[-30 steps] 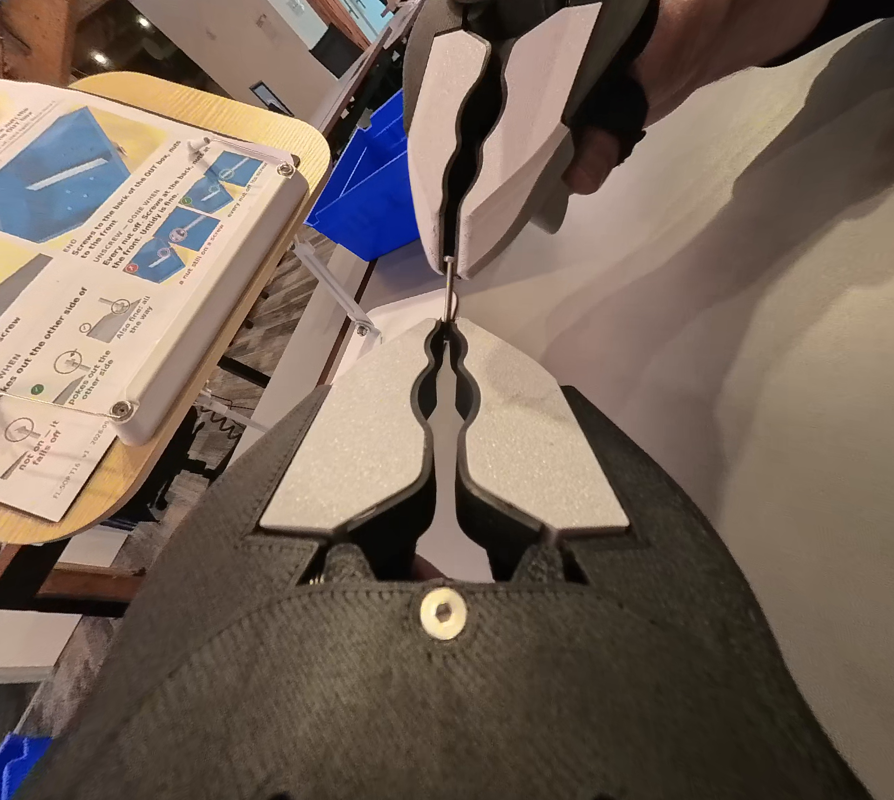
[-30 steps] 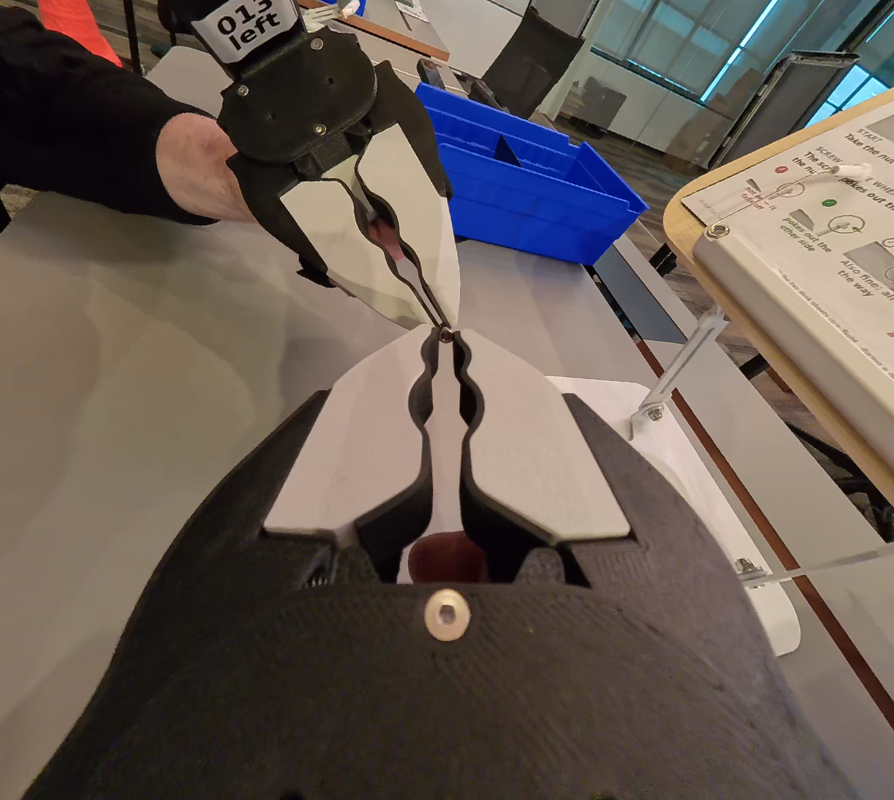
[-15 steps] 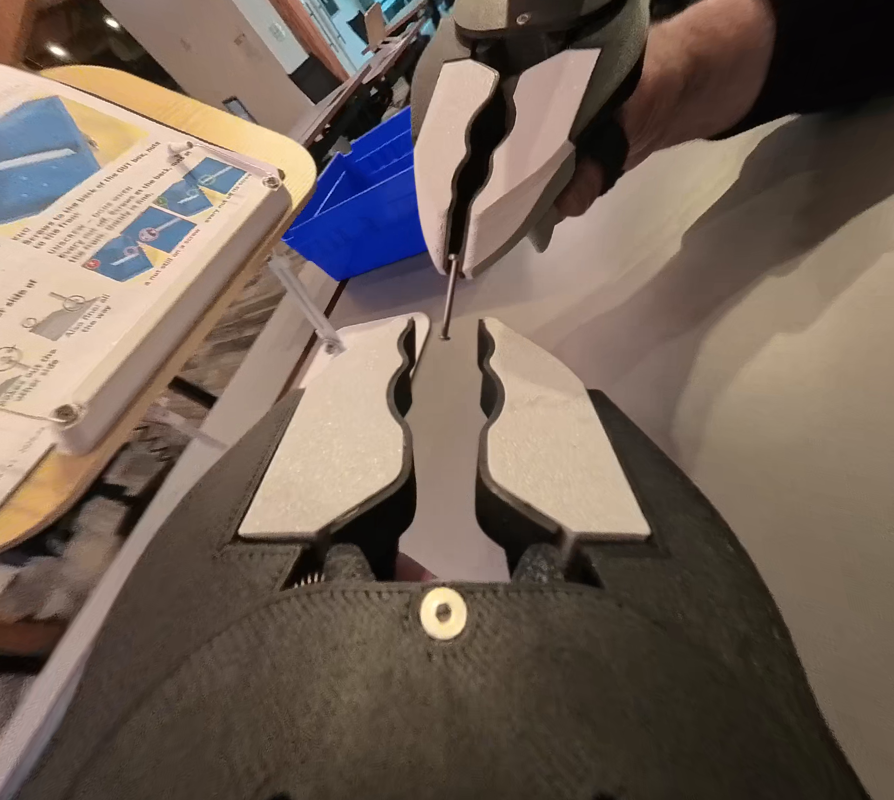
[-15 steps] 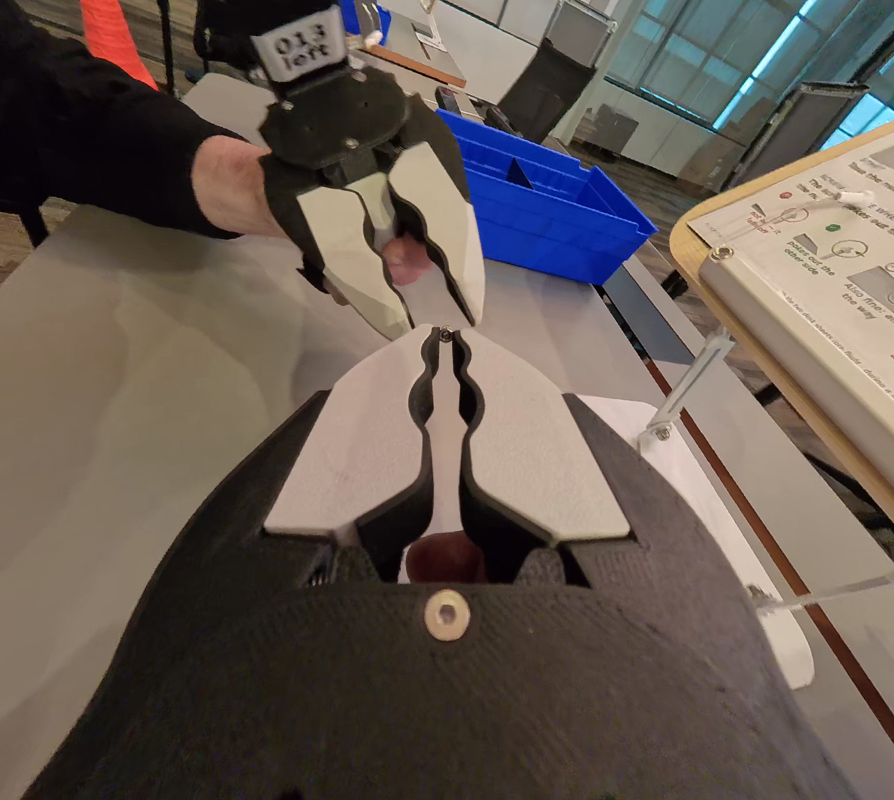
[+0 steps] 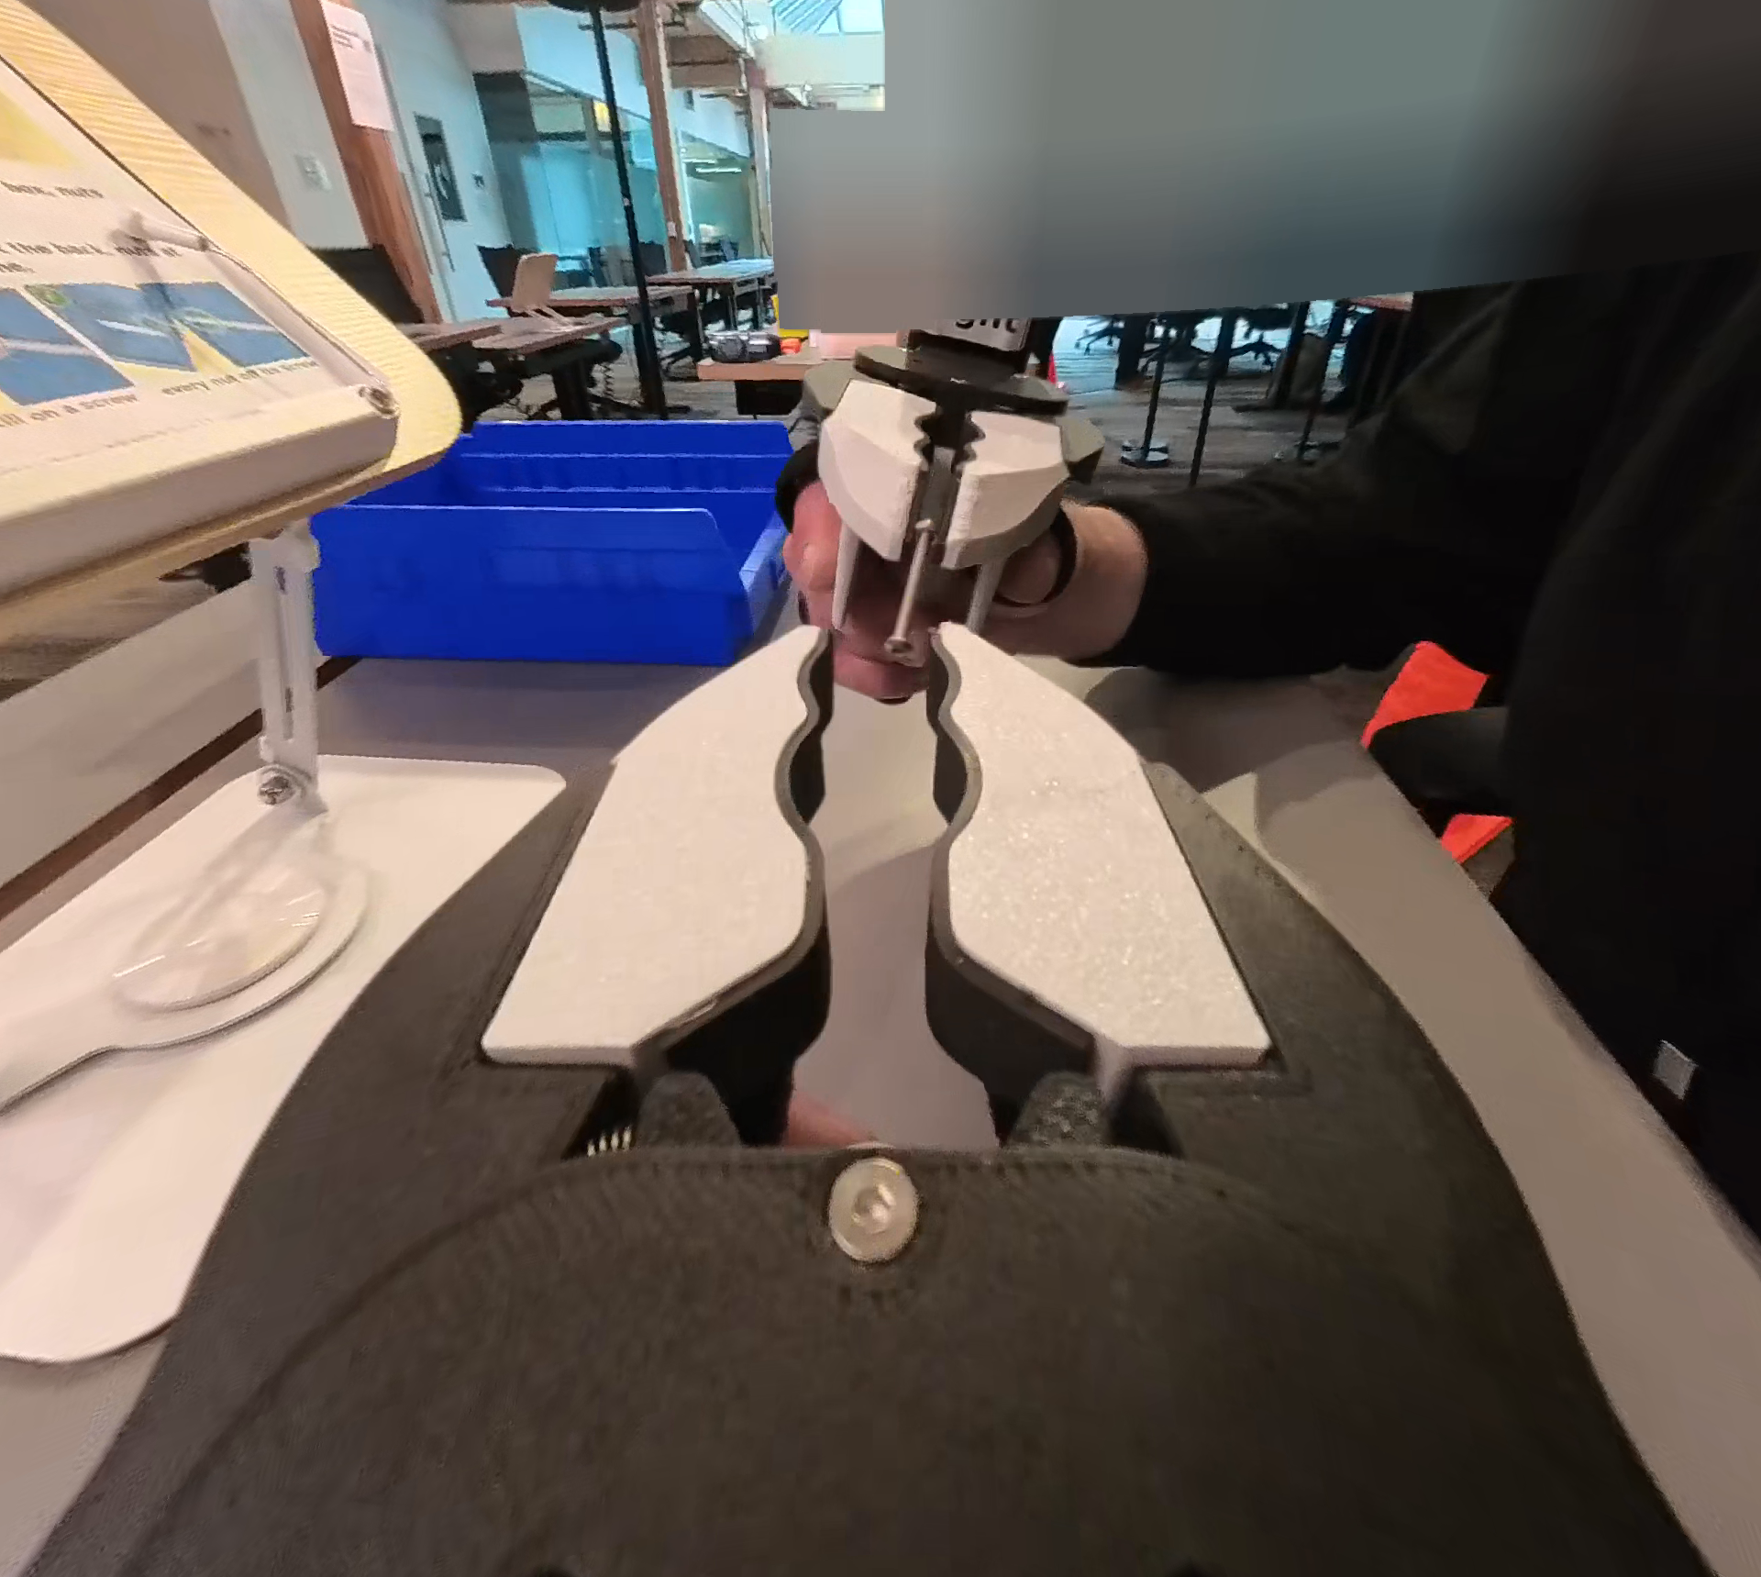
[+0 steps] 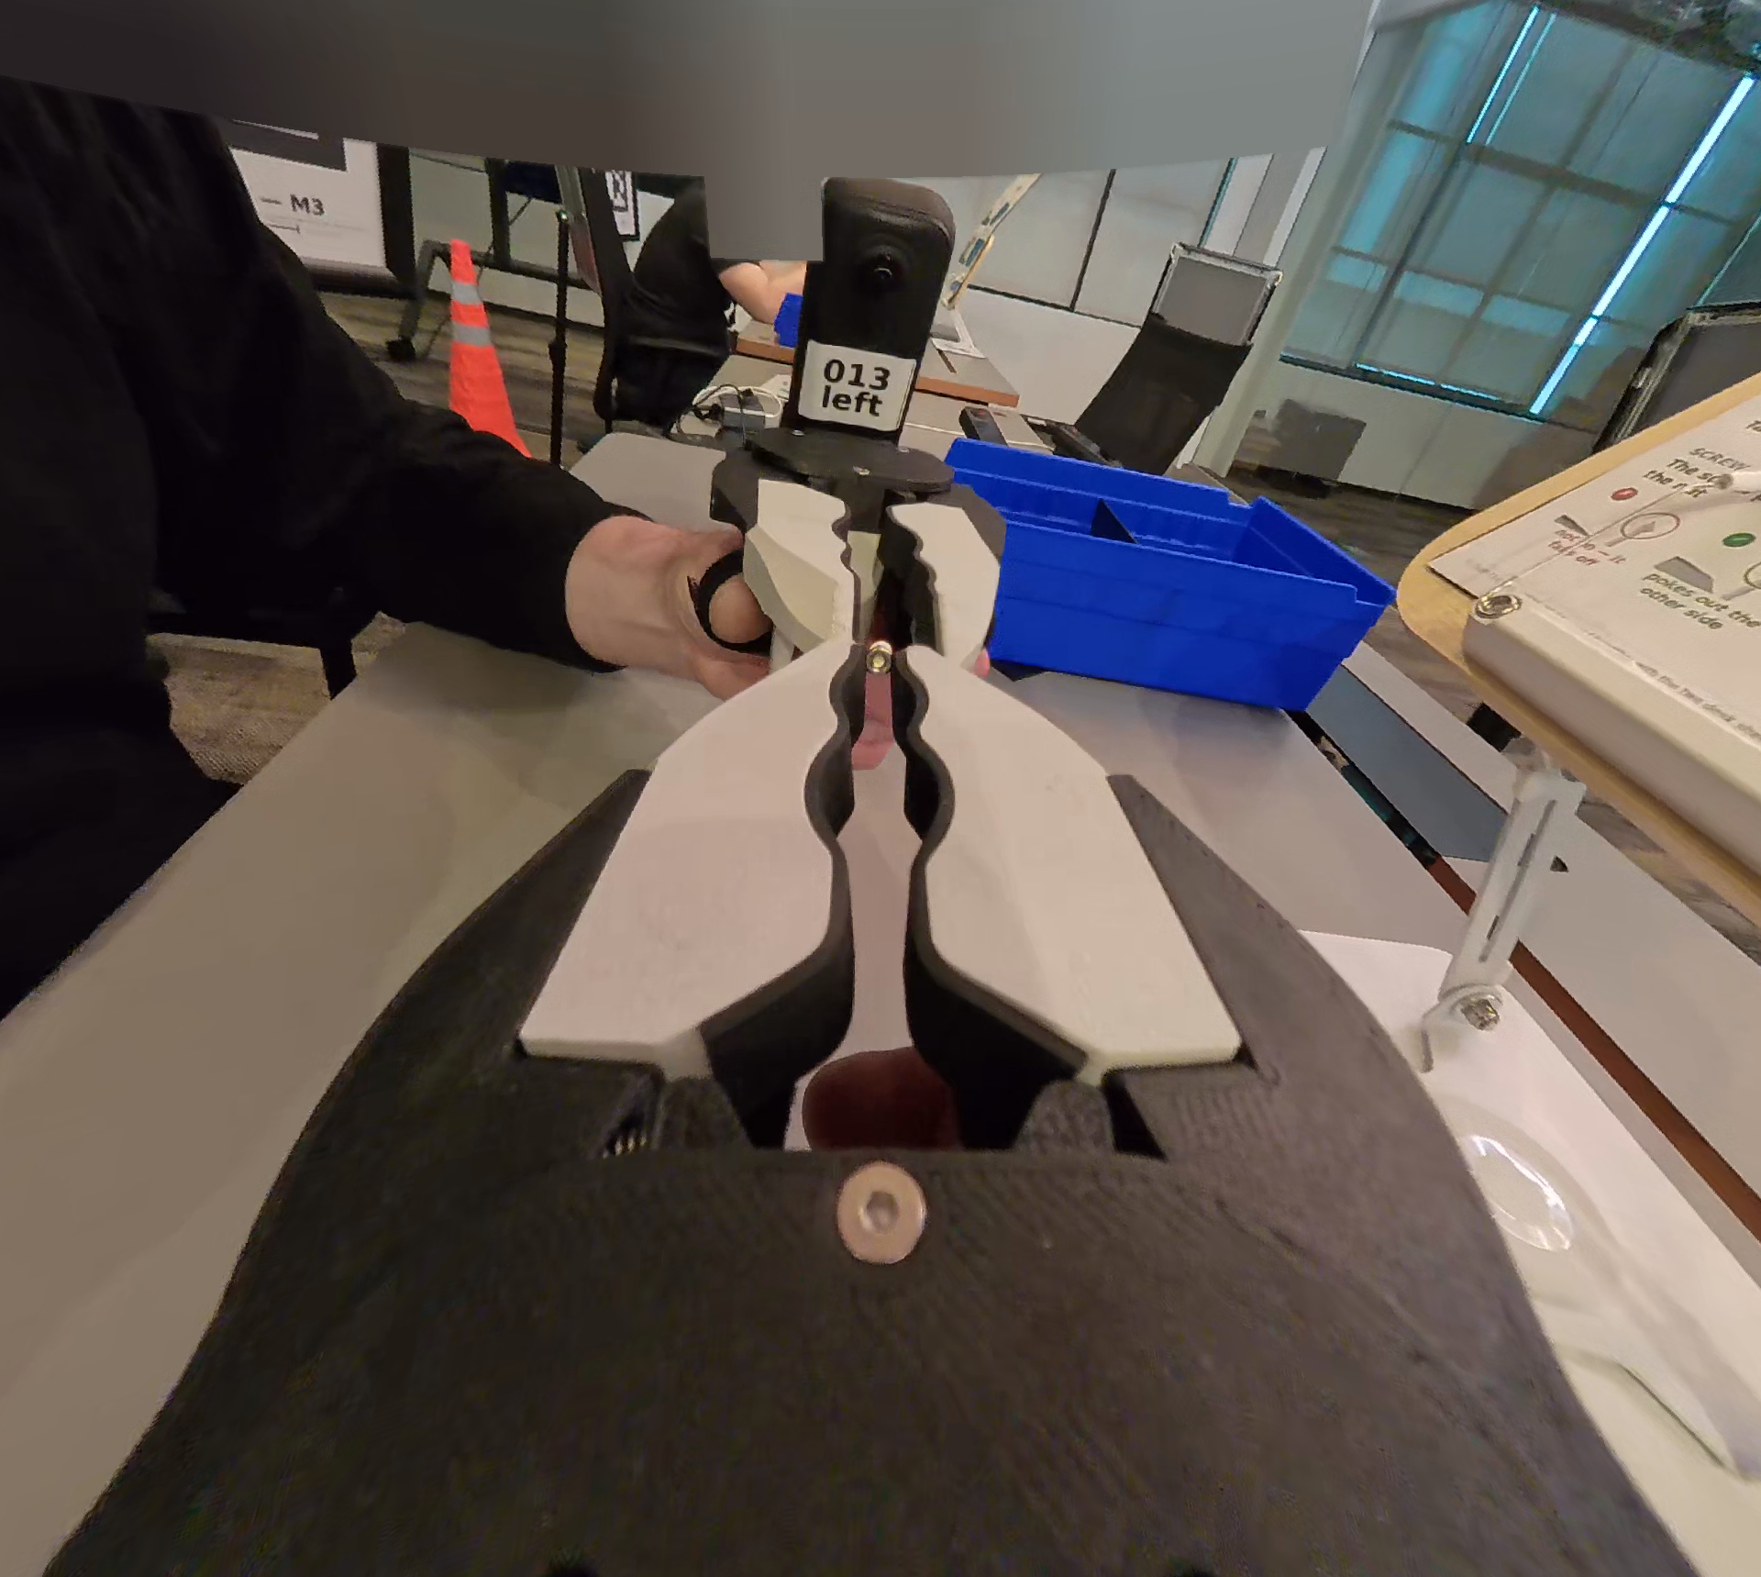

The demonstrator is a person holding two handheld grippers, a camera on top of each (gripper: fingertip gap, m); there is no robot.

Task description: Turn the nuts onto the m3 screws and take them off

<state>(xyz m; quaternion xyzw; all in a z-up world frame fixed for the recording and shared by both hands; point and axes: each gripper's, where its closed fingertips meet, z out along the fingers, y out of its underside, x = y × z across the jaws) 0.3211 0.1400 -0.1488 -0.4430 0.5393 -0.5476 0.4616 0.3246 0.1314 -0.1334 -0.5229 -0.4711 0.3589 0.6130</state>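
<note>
My right gripper (image 6: 877,664) is shut on a thin M3 screw (image 6: 879,659), seen end-on at its tips. In the left wrist view the right gripper (image 5: 922,545) faces me with the screw (image 5: 910,578) sticking out towards my left gripper (image 5: 881,645). The screw's near end is wider, a nut or the head, I cannot tell which. My left gripper is open, and that end sits between its tips without touching them. It also shows in the right wrist view (image 6: 872,626), facing the right gripper above the grey table (image 6: 381,816).
A blue bin (image 5: 534,569) stands behind the grippers, also in the right wrist view (image 6: 1172,597). An instruction board (image 5: 143,349) on a thin stand with a white base plate (image 5: 143,1055) is beside them. An orange cone (image 6: 476,359) stands on the floor beyond.
My left gripper opened and let go of the screw's end. Both grippers swung level and now face each other head-on. The right gripper still holds the screw.
</note>
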